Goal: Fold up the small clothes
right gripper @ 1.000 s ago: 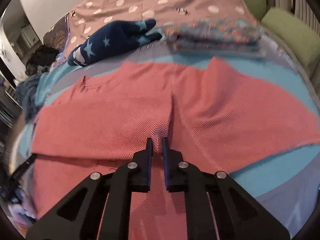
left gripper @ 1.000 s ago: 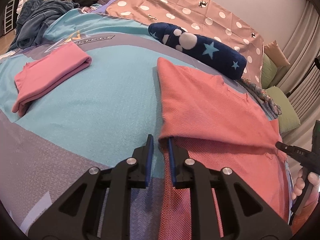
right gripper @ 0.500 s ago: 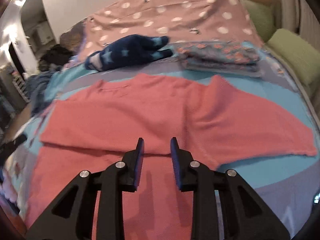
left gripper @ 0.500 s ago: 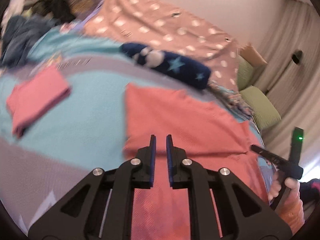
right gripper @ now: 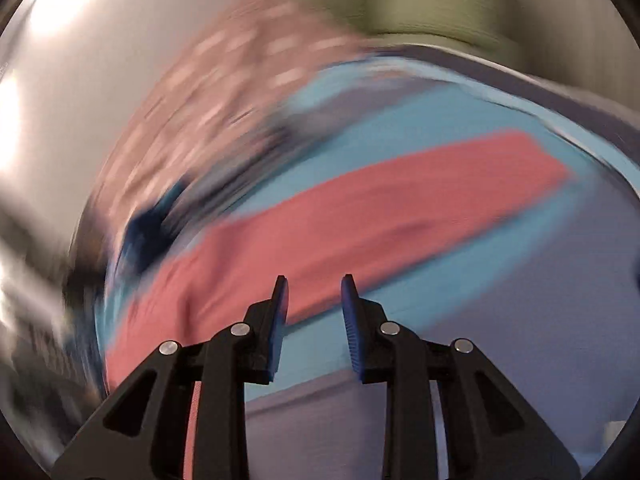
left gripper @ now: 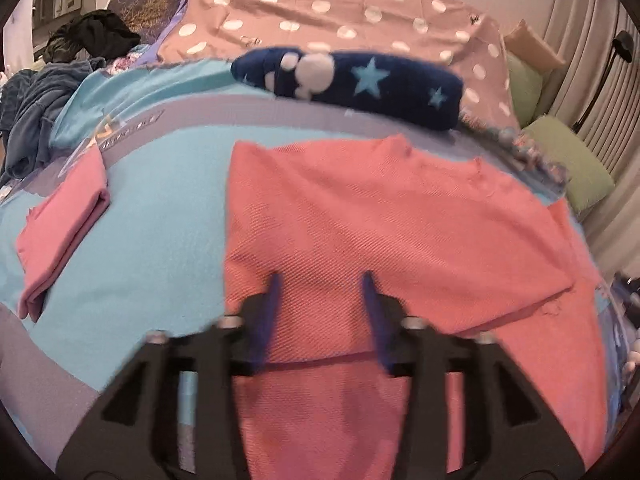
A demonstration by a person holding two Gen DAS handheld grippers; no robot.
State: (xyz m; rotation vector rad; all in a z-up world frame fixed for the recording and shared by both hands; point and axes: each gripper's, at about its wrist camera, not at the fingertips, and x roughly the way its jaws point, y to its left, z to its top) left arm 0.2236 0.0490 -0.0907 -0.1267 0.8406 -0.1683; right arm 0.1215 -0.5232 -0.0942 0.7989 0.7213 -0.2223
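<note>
A coral-pink garment (left gripper: pixel 380 232) lies spread on the bed, its near part folded over so that a fold edge runs across below the fingers. My left gripper (left gripper: pixel 322 280) is open and empty just above the folded layer. In the right wrist view, heavily blurred, the same garment (right gripper: pixel 360 216) shows as a slanted pink band. My right gripper (right gripper: pixel 314 284) is open and empty, over the garment's near edge and the blue sheet.
A folded pink cloth (left gripper: pixel 64 232) lies at the left on the turquoise-and-grey bedsheet (left gripper: pixel 160 208). A navy star-print roll (left gripper: pixel 360 80) and a dotted pink blanket (left gripper: pixel 320 8) lie behind. Dark clothes (left gripper: pixel 40 96) are heaped far left; green cushions (left gripper: pixel 568 160) at right.
Both grippers have let go of the garment's folded edge and opened wide. The left one has shifted right over the garment; the right one is swinging fast to the right, blurring its view.
</note>
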